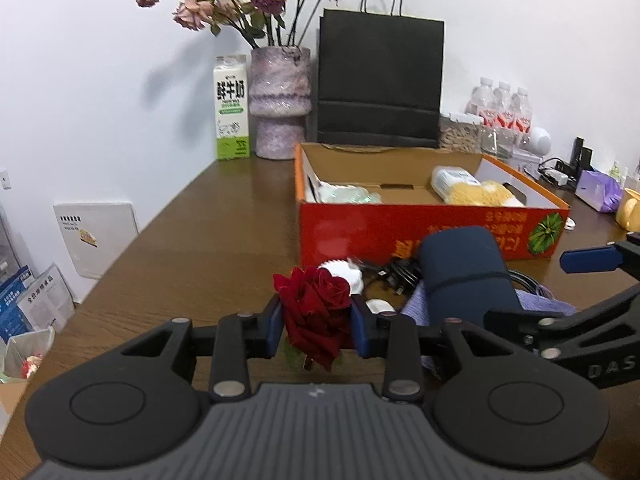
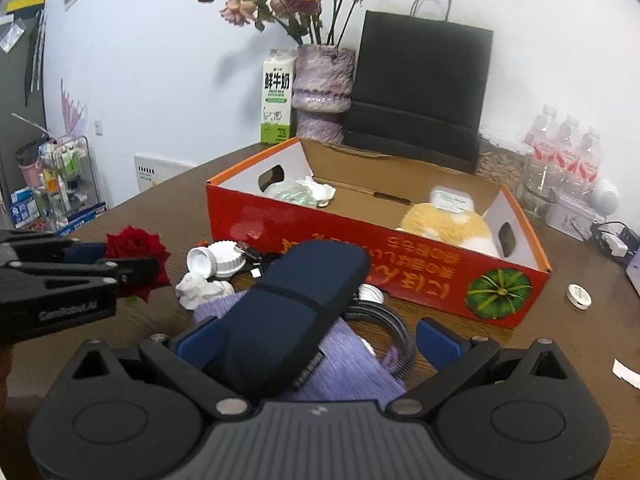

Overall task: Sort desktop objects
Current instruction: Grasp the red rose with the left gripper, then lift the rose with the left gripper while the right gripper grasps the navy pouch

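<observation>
Nearest the left lens: left gripper point(image 1: 316, 324), jaws narrow, blue pads pressed on either side of a red rose point(image 1: 316, 304), green leaf just below the bloom. Whether lifted off the brown table point(image 1: 200, 240) or resting on it, impossible to tell.

Just to the right: right gripper point(image 2: 318, 340), jaws wide. Between them, a dark navy case point(image 2: 296, 304), close against the left pad, well clear of the right pad. Under the case, a purple knitted cloth point(image 2: 352, 368); beside the cloth, a coiled black cable point(image 2: 384, 320).

Behind that, in a loose heap on the tabletop: two white ribbed caps point(image 2: 224, 260), a small white figurine-like lump point(image 2: 200, 288) and dark plugs, too tangled to name more closely.

Farther back: an open red cardboard box point(image 2: 400, 256) with a pumpkin print on its front wall. Inside, a yellow-and-white plush point(image 2: 444, 220) at the right end with a white packet behind it, clear and white wrappings at the left end. To the right of the box, alone on the table, a white lid point(image 2: 579, 295).

Against the white wall: a milk carton point(image 2: 276, 96), a mottled purple vase point(image 2: 324, 92) of faded roses, a black paper bag point(image 2: 420, 92) and three water bottles point(image 2: 568, 148).
</observation>
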A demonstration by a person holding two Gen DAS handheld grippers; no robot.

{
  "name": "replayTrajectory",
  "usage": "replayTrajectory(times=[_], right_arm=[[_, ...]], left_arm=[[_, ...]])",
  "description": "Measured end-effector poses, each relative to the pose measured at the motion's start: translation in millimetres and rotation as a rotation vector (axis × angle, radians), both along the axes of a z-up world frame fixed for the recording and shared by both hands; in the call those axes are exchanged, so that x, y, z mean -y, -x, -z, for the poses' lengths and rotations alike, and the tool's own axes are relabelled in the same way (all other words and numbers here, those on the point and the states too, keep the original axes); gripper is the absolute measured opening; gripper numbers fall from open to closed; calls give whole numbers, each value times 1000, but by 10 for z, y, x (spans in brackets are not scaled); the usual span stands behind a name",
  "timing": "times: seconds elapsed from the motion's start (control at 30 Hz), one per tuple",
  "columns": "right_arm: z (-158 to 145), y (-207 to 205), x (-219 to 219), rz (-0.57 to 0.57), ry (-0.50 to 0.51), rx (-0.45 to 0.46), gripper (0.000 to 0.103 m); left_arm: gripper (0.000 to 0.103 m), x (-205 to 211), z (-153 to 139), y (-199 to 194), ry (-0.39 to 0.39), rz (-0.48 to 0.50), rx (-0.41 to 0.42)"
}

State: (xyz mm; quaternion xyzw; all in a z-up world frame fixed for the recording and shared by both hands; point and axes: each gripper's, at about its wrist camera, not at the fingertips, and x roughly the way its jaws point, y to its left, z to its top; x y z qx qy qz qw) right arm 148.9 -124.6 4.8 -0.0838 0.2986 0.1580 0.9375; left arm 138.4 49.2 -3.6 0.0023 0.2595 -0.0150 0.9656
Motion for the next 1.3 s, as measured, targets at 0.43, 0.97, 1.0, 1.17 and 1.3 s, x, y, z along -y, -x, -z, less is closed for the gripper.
replayTrajectory(times=[0.43, 0.97, 1.0, 1.17, 1.3], right_arm=[[139, -367, -445, 149, 33, -65, 84], [200, -423, -477, 177, 14, -79, 66], [190, -411, -470, 174, 8, -76, 65], [128, -337, -418, 158, -21, -57, 65], [43, -275, -364, 150, -49, -29, 64]], left_arm=[[34, -388, -7, -150, 7, 42, 9], [34, -586, 47, -174, 67, 76, 8], [34, -584, 43, -169, 67, 74, 9], [34, -548, -11, -140, 60, 67, 21], [34, -490, -97, -118, 50, 65, 45]])
